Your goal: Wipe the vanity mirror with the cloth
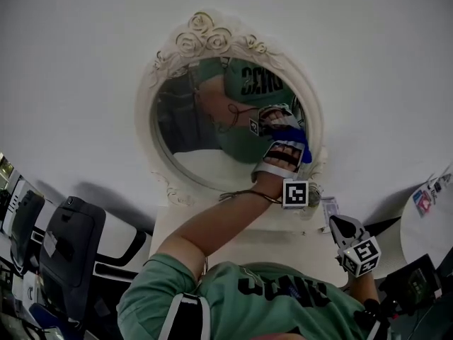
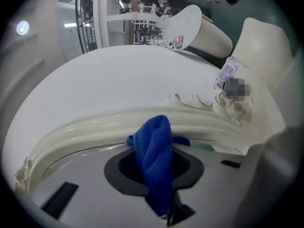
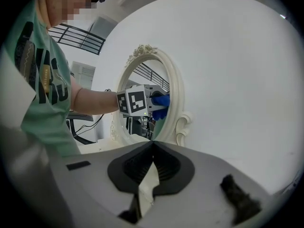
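Observation:
An oval vanity mirror (image 1: 205,129) in an ornate cream frame (image 1: 212,30) stands against a white wall. My left gripper (image 1: 287,153) is shut on a blue cloth (image 1: 296,151) and holds it against the glass at the mirror's lower right, close to the frame. In the left gripper view the cloth (image 2: 154,158) sticks out between the jaws and touches the cream rim (image 2: 95,122). My right gripper (image 1: 341,227) hangs lower right over the vanity top, shut with nothing in it. Its own view shows the mirror (image 3: 142,75) and the cloth (image 3: 161,101) ahead.
A white vanity top (image 1: 283,245) lies below the mirror, with small items (image 1: 329,207) by the mirror's foot. Black chairs (image 1: 71,246) stand at the left. A round white table (image 1: 425,222) with small boxes is at the right edge.

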### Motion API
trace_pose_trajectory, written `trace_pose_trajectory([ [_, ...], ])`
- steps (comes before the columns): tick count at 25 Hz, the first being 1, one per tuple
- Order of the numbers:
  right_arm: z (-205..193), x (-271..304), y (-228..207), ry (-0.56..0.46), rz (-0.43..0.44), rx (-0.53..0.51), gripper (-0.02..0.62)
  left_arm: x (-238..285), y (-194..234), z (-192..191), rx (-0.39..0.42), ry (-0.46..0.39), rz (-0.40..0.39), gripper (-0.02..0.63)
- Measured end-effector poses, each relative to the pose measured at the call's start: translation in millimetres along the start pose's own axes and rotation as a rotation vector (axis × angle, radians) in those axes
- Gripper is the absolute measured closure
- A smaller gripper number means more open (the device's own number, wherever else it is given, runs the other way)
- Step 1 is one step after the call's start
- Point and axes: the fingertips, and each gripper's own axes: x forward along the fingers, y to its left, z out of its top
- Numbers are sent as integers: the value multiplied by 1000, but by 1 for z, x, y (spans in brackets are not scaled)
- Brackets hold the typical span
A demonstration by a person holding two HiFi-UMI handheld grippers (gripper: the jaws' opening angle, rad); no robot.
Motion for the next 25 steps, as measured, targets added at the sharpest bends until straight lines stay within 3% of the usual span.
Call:
trace_pose_trajectory([
  [4, 5, 2, 1, -15, 8, -12, 583, -16, -1, -11, 26, -6, -54, 509],
  [8, 18, 11, 12, -18, 38, -43, 583, -55, -5, -56, -90, 7, -91, 509],
  [13, 30, 25, 26, -1, 74, -79, 583, -121, -13, -203, -109, 257, -86, 509],
  [17, 43, 39, 37, 0, 103, -110, 583, -174, -30, -317, -71, 488, -116, 509],
  [20, 45, 43, 45, 8, 123, -121, 583, -199, -24, -358, -57, 571, -91, 509],
  [25, 46, 46, 51, 26, 134, -135, 583, -200, -35, -376, -43, 594, -91, 509],
])
